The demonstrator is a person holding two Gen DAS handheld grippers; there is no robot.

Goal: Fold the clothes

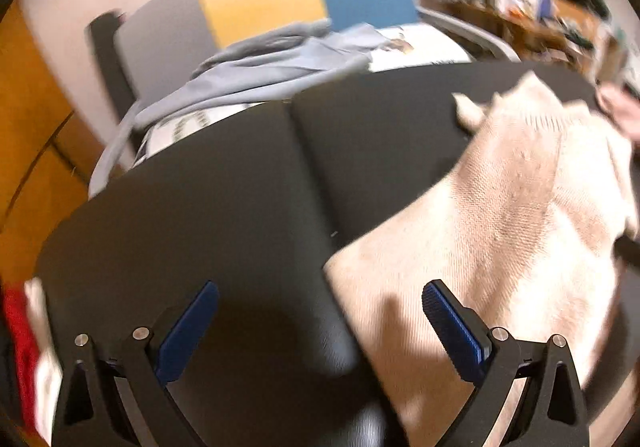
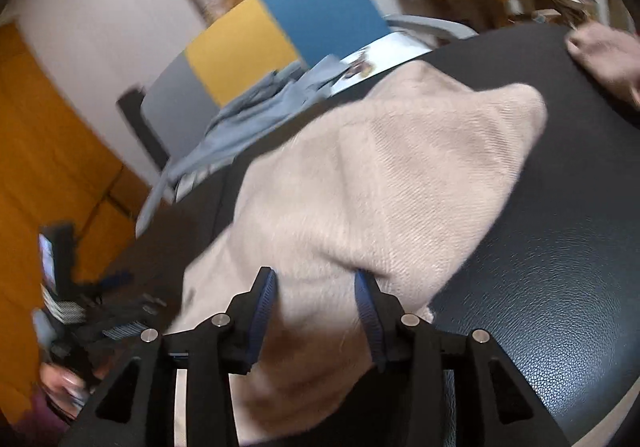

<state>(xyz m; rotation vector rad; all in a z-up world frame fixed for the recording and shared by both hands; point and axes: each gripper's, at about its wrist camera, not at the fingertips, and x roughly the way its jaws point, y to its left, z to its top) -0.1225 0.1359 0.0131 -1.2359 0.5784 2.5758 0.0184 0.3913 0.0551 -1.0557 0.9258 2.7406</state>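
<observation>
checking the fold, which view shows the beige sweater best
The right wrist view: the beige knit sweater fills the middle of the frame, draped over the black table, a bunched part lying between the right gripper fingers. The left wrist view catches only its blurred side at the right.

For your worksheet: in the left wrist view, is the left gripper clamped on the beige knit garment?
No. The left gripper stands wide open above the black table, and the beige knit garment only passes under its right finger.

Beige knit sweater (image 2: pixel 360 183): fuzzy, ribbed weave, crumpled and partly folded on black counter (image 2: pixel 540 287). One bunched fold lies between the right jaws; bulk extends ahead of them.
</observation>
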